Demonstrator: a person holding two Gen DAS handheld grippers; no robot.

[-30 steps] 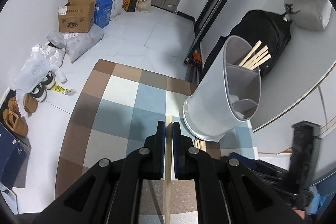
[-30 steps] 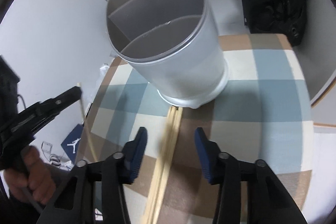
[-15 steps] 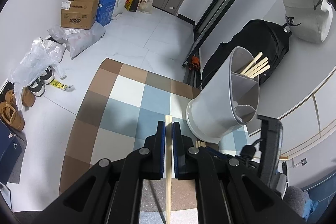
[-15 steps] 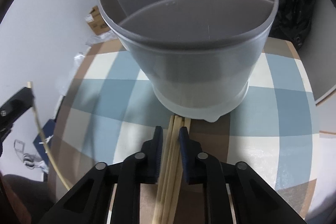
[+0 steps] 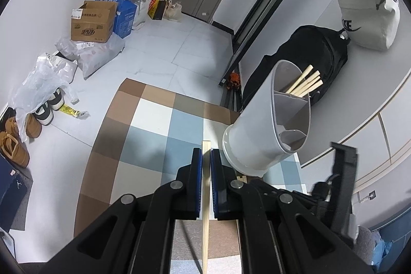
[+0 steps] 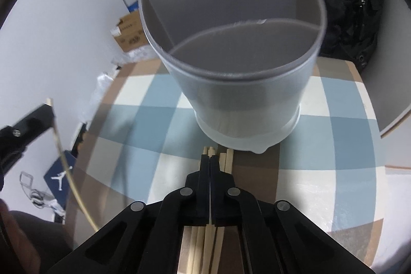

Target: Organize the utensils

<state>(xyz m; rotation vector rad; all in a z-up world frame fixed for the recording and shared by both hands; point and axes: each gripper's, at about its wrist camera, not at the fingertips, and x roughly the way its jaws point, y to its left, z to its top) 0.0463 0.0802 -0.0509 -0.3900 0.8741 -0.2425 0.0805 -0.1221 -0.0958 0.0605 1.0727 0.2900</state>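
Chopstick [image 5: 205, 186] sits clamped between the jaws of your left gripper [image 5: 206, 158], tip poking out just past the blue pads [image 5: 196, 181]. It's held above the checked surface [image 5: 151, 130], near the base of the grey holder [image 5: 259, 135]. Holder has three compartments; the far one carries several chopsticks [image 5: 307, 84] leaning out over the rim, the other two look bare from the right wrist view. Your right gripper [image 6: 210, 163] has its jaws pressed together, low over the loose chopstick pile [image 6: 226, 158] lying on the surface just in front of the holder's base. Can't tell if a stick is pinched between them or they're just closed above the pile. Pile's far ends touch or nearly touch the holder base. Left gripper with its stick shows at the left edge of the right wrist view, well apart from the holder.
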